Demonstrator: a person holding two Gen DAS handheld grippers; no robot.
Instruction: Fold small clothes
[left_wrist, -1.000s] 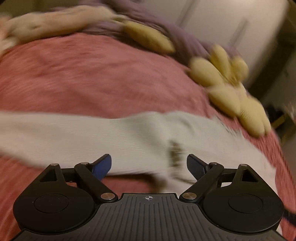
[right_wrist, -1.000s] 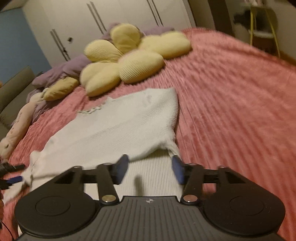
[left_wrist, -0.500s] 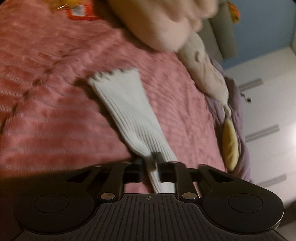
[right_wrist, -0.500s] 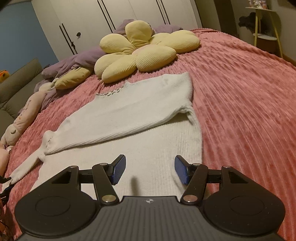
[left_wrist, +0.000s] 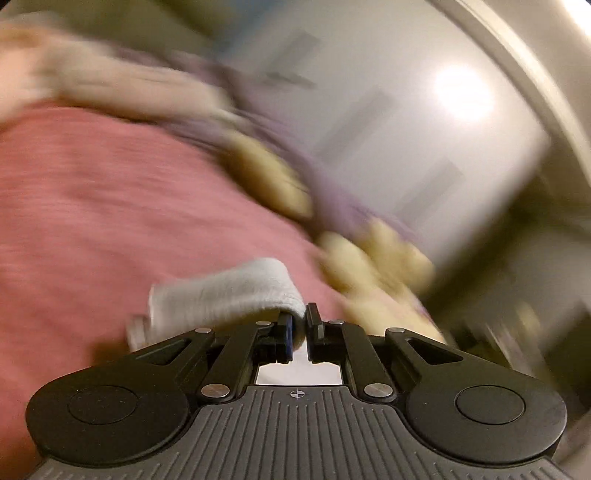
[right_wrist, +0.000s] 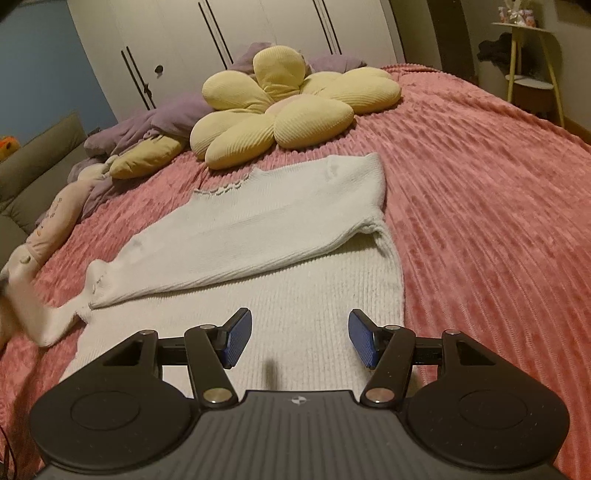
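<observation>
Left wrist: left tongs clenched on white sleeve; right tongs released above sweater.

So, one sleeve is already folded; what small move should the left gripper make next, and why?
Probably carry the pinched sleeve across onto the sweater body. The left gripper has its jaws shut on the cuff, and the other sleeve already lies folded over.

left gripper jaws clamped, right gripper jaws spread.
</observation>
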